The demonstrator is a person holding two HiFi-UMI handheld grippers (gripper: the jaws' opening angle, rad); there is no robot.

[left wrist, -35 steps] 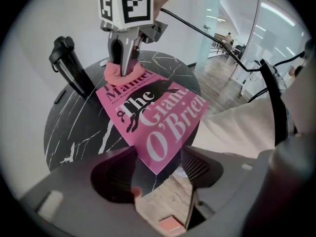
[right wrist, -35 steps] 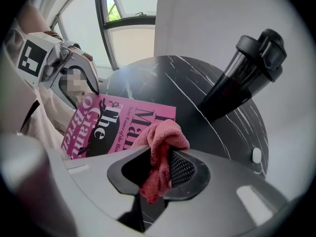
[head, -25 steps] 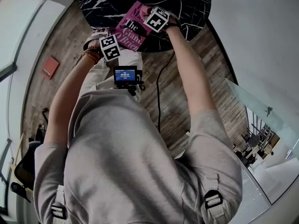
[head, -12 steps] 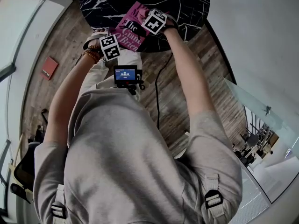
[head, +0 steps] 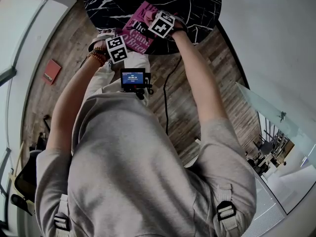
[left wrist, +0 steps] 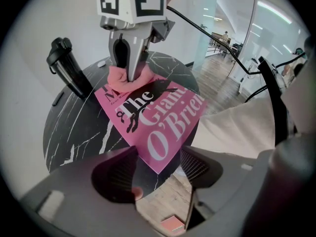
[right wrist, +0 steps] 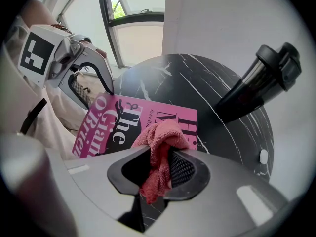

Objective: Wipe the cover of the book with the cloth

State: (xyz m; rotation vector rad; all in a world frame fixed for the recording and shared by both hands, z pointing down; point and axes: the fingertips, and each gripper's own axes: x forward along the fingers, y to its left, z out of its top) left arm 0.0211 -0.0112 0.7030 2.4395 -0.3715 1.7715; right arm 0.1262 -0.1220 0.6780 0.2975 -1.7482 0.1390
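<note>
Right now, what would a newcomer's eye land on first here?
A bright pink book lying on a round black marble table catches the eye first. The right tongs, shut on a pink cloth, hold it on the cover's far end, while the left tongs stand open at the near corner.

black flask (right wrist: 256, 83) stands ahead-right of the right tongs (right wrist: 161, 168), blocking that side; straight ahead, past the book (right wrist: 143, 120), bare surface (right wrist: 163, 78) lies wide open.
</note>
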